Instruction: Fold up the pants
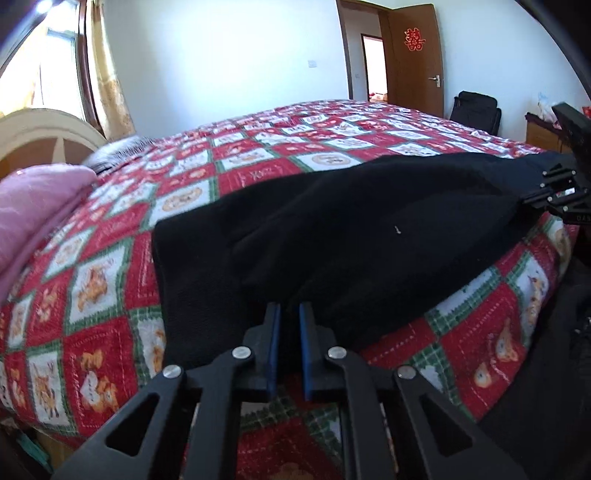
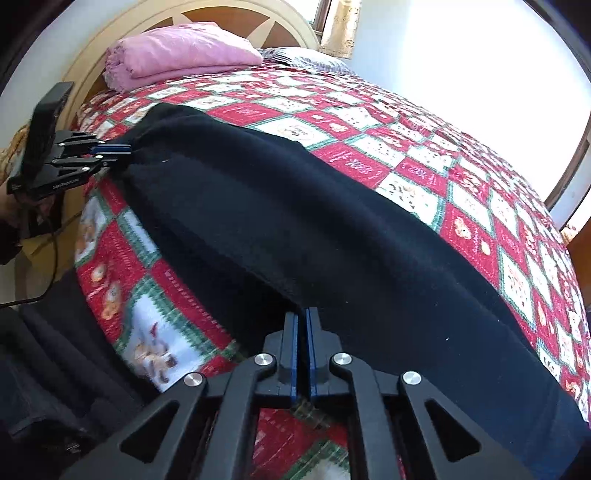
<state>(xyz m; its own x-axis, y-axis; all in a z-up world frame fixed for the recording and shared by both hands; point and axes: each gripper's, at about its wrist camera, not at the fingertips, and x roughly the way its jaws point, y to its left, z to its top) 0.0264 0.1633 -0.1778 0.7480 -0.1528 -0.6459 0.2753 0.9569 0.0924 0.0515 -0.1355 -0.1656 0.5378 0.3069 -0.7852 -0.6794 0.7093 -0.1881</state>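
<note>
Bedroom, white walls, bright window with a curtain (image 1: 110, 85) at one side, brown door (image 1: 415, 55) ajar at the far end with a red paper cutting on it. Bed (image 2: 424, 155) filling most of both views, covered in a red, white and green checked quilt, soft and yielding underneath, pale headboard (image 2: 236, 14) behind. Folded pink blanket (image 2: 177, 51) lying near the headboard, well apart from the work.

Black pants (image 2: 295, 221) stretched lengthwise along the near edge of the bed, resting on the quilt. Fleecy, thick-looking cloth: probably light, limp, not slippery, nothing to break, likely to sag wherever unsupported and to cling a little to the quilt when dragged. Best taken at the edges and ends, near waistband or hems, both layers together so nothing slides apart.

Left gripper (image 1: 290, 317) closed narrow on the near edge of the pants, blue fingers (image 1: 306, 332) pinching cloth. Right gripper (image 2: 302, 325) likewise pinched on the near edge further along, fingers almost together with fabric between.
</note>
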